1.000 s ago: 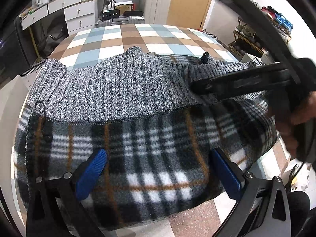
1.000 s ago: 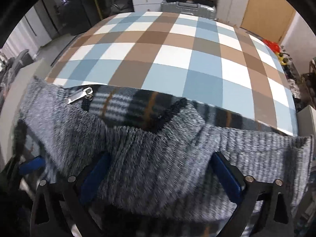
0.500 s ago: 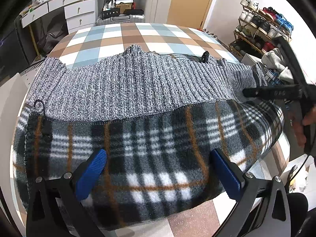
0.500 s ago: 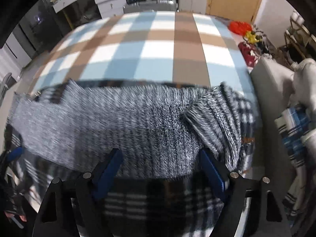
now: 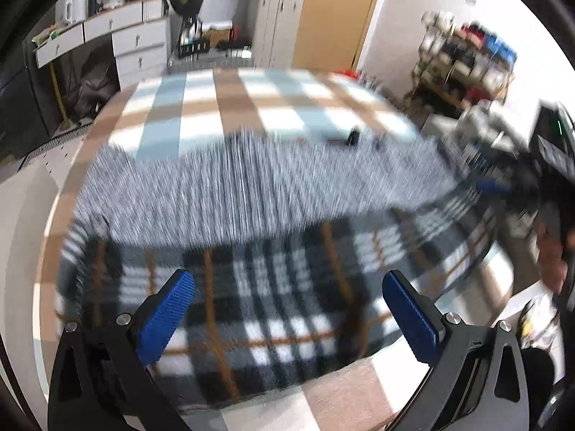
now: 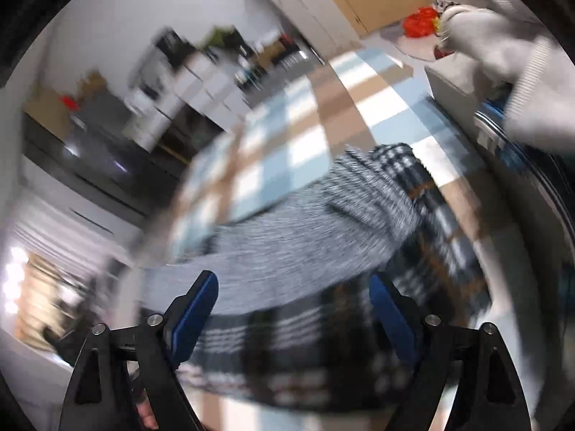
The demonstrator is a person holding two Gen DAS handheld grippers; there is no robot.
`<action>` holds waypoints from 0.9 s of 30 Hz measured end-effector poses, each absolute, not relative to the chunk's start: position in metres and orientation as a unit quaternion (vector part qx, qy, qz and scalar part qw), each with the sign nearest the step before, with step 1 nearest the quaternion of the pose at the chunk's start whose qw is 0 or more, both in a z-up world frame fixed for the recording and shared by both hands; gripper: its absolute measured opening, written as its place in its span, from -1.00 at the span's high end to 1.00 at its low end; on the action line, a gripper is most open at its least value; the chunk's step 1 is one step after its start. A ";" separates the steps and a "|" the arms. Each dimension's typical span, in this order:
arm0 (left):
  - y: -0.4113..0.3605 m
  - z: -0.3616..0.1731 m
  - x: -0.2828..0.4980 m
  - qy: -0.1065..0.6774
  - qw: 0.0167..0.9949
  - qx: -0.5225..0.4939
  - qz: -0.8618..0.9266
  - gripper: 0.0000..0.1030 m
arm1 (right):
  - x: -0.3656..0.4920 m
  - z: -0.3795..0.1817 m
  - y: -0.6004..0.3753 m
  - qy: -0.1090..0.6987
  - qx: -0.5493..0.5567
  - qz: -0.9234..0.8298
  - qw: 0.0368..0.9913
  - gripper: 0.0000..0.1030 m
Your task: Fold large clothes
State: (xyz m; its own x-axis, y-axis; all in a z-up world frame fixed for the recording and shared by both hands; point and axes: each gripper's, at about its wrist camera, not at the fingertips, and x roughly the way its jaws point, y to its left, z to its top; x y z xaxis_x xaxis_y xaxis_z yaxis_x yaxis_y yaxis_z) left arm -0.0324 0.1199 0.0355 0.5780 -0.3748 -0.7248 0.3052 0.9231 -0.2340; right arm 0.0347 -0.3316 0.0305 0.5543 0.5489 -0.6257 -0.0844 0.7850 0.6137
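Observation:
A large garment lies folded on the checked blue, brown and white cover (image 5: 233,107): its grey knit side (image 5: 251,186) is at the back and its black, white and orange plaid fleece (image 5: 273,287) at the front. My left gripper (image 5: 287,287) hovers open above the plaid part with nothing between its pads. My right gripper (image 6: 293,283) is tilted over the garment's right end (image 6: 323,230); its jaws are opening and the blurred cloth lies beyond them, not pinched. In the left wrist view, the right gripper (image 5: 492,186) shows at the garment's right edge, held by a hand (image 5: 550,255).
White drawers (image 5: 136,46) and a wardrobe (image 5: 276,25) stand behind the cover, with a wooden door (image 5: 334,14) beside them. A shoe rack (image 5: 467,61) lines the right wall. A pale garment (image 6: 510,61) is piled at the right of the cover.
The right gripper swung from over the knit to the garment's right edge and rolled. The left gripper rose a little. The garment stays in place.

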 end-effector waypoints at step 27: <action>0.190 0.010 -0.001 0.535 0.818 -0.134 -0.165 -0.98 | 0.004 -0.015 -0.326 0.440 0.329 0.247 0.798 -1.00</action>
